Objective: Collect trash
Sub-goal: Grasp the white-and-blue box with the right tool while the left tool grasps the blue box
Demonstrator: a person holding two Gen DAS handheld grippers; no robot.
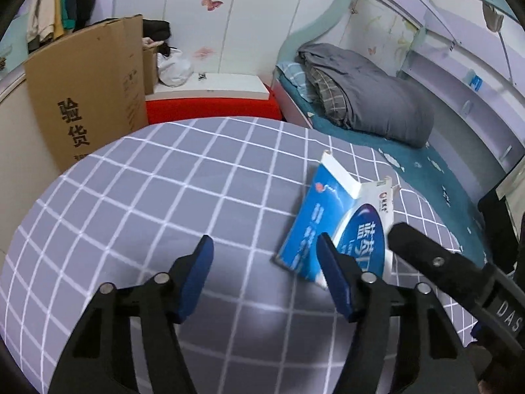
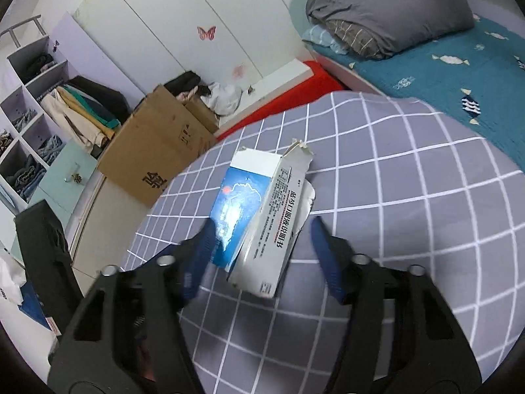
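A torn blue and white carton (image 1: pixel 315 203) lies on a grey cloth with a white grid (image 1: pixel 147 197). My left gripper (image 1: pixel 265 239) hangs open just above the cloth, its right finger against the carton's near left corner, and nothing sits between its blue pads. A black finger of the right gripper (image 1: pixel 413 246) reaches in behind the carton from the right. In the right wrist view the carton (image 2: pixel 242 190) stands between the fingers of my right gripper (image 2: pixel 262 224). The left pad (image 2: pixel 205 239) overlaps its blue face, while the right pad (image 2: pixel 323 246) is clear of its white side.
A large brown cardboard box (image 1: pixel 88 98) stands past the cloth's far left edge, beside a red block (image 1: pixel 213 108) with a white top. A bed with a grey duvet (image 1: pixel 367 98) and a teal sheet (image 2: pixel 459 75) lies to the right. Open shelves with clothes (image 2: pixel 32 115) line the left wall.
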